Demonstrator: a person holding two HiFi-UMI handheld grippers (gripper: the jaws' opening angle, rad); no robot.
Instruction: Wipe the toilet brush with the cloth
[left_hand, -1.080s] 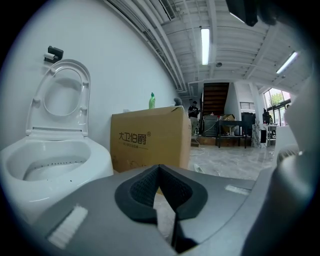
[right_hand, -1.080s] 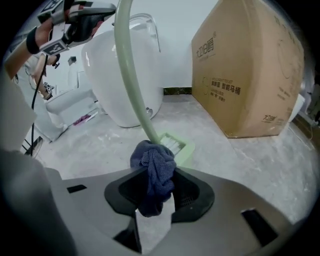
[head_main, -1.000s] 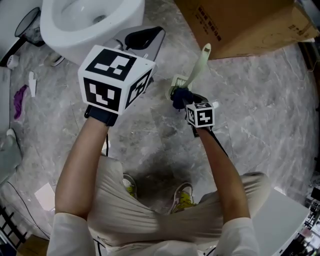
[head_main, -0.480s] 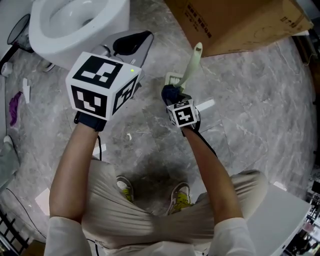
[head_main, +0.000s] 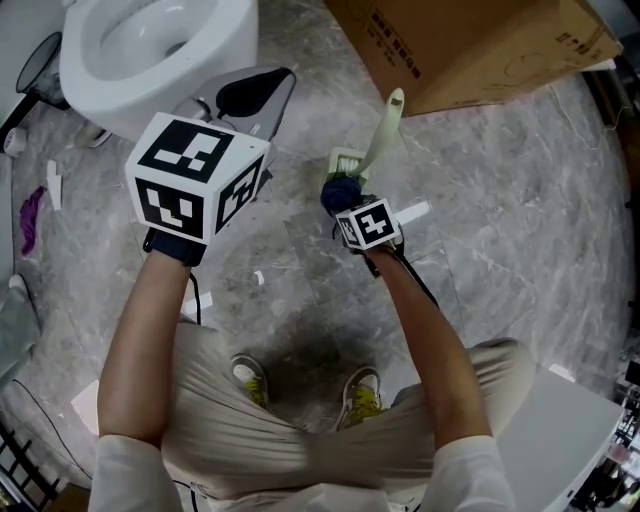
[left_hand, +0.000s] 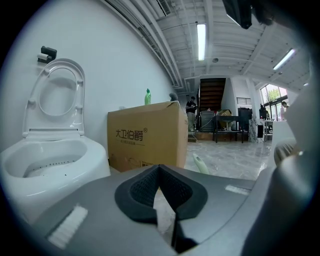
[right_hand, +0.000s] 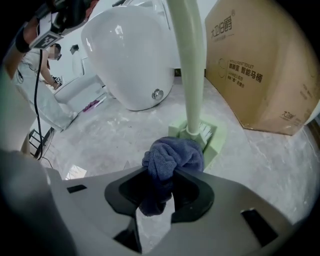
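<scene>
The pale green toilet brush (head_main: 386, 125) stands in its square holder (head_main: 347, 160) on the floor, handle leaning toward the box. In the right gripper view the handle (right_hand: 190, 70) rises just ahead of the holder (right_hand: 200, 136). My right gripper (head_main: 343, 203) is shut on a bunched dark blue cloth (head_main: 336, 191), which sits against the foot of the brush (right_hand: 172, 159). My left gripper (head_main: 262, 90) hovers beside the toilet, away from the brush; its jaws (left_hand: 159, 167) are shut with nothing between them.
A white toilet (head_main: 150, 50) with raised seat stands at the upper left. A large cardboard box (head_main: 470, 45) sits behind the brush. Scraps and a purple item (head_main: 30, 215) lie at the left. The person's feet (head_main: 362, 392) are below on the marble floor.
The right gripper with the cloth has edged left beside the brush holder. The left gripper has drifted slightly left. The brush has stayed in place.
</scene>
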